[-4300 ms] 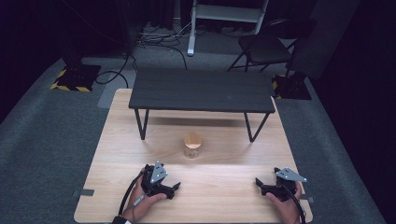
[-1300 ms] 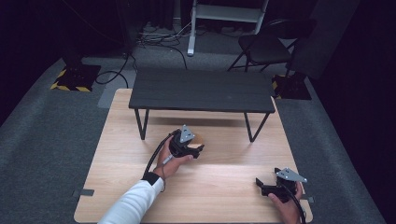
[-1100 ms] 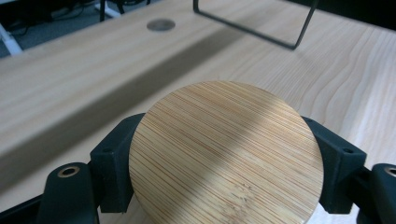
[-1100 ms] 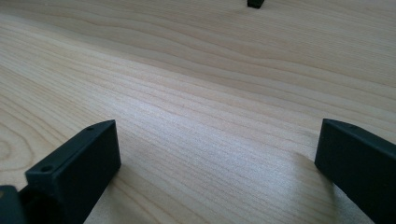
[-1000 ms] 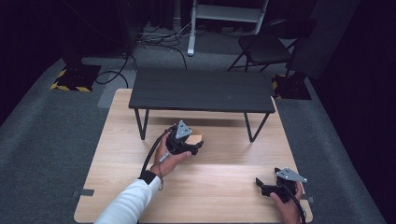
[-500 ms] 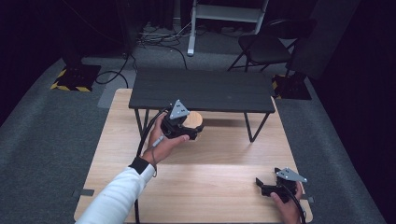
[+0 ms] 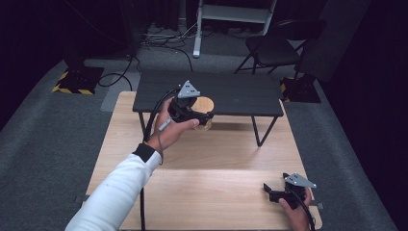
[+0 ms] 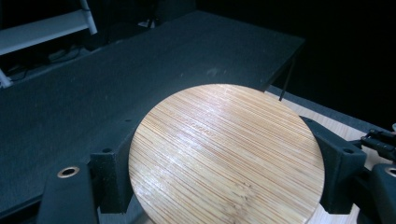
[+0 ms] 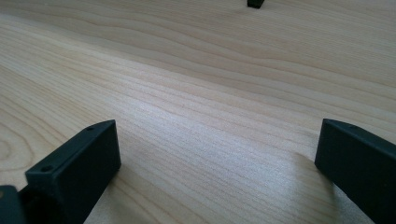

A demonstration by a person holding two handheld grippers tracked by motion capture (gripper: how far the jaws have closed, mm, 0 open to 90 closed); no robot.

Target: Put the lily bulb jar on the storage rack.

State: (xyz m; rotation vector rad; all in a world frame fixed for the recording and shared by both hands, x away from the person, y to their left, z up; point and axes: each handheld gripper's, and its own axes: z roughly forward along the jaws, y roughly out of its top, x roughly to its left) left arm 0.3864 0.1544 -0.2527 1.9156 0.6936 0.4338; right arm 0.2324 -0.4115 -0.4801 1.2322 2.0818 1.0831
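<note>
Jaws of the left gripper point(image 7: 206, 117) pinch the round lid point(image 8: 226, 156), held up in the air at the edge of the black shelf point(image 7: 240, 94). Picking up is done; putting down is left. Right gripper point(image 7: 274, 192) rests on the desk point(image 7: 216, 192), jaws spread.

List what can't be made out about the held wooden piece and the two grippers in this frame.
- Wooden disc: left gripper view cuts off its lower edge; its underside and thickness are hidden.
- Same disc in the high view: the left gripper and hand cover most of it.
- Right gripper: in the high view, too small and dark to read its jaws; its own view shows them apart over bare wooden table.
</note>
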